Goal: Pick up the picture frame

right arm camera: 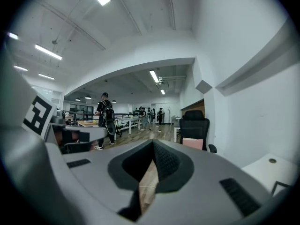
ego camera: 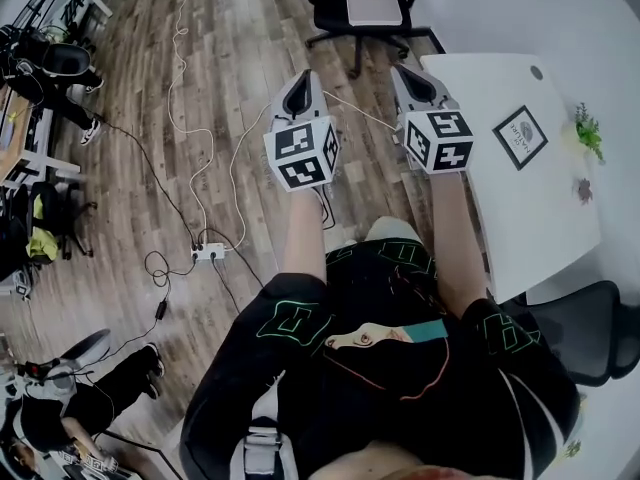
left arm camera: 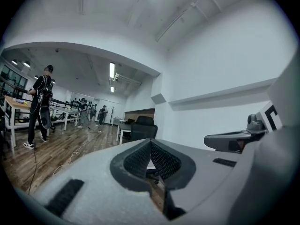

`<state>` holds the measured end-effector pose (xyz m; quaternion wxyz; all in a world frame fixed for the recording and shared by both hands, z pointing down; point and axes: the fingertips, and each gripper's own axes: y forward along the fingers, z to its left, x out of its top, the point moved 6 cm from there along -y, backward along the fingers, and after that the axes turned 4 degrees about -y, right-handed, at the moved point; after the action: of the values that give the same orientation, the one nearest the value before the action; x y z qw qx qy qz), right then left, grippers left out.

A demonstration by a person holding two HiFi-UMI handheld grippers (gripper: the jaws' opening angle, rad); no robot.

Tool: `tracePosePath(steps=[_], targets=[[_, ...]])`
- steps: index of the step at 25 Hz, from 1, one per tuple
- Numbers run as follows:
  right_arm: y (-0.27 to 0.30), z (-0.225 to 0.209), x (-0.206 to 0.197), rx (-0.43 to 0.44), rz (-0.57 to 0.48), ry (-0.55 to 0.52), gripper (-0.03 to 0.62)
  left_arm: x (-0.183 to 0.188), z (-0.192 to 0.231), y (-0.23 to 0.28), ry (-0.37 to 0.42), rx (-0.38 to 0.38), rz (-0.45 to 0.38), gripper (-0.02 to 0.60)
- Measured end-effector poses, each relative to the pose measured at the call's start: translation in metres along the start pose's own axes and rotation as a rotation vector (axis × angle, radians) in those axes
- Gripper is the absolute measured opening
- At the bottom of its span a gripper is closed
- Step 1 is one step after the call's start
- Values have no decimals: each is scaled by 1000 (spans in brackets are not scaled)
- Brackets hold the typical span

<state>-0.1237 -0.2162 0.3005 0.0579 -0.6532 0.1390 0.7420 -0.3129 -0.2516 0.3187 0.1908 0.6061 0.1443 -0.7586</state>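
- Head view: the person is holding the left gripper [ego camera: 303, 86] and the right gripper [ego camera: 412, 76] level and side by side over the wooden floor. The picture frame [ego camera: 520, 137] is lying flat on the white counter [ego camera: 520, 228], well apart from both.
- Left gripper view: the jaws are pressing together on nothing and pointing towards an office chair [left arm camera: 143, 128], not the counter.
- Right gripper view: the jaws are likewise closed and empty. The counter's corner is showing at lower right, and a dark edge there is possibly the frame.
- Judgement: the right gripper is sitting nearer, so it is probably lining up to reach.
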Motion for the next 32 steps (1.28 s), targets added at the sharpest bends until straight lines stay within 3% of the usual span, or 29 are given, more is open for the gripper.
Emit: tracePosePath(steps=[14, 23, 32], targets=[[-6, -36, -17, -63, 38, 20, 5, -21, -21, 28, -30, -42, 38, 2], [-4, -90, -45, -161, 69, 95, 5, -44, -55, 82, -1, -135, 119, 2], [-15, -164, -75, -317, 95, 195, 5, -74, -113, 153, 53, -288, 229, 2]])
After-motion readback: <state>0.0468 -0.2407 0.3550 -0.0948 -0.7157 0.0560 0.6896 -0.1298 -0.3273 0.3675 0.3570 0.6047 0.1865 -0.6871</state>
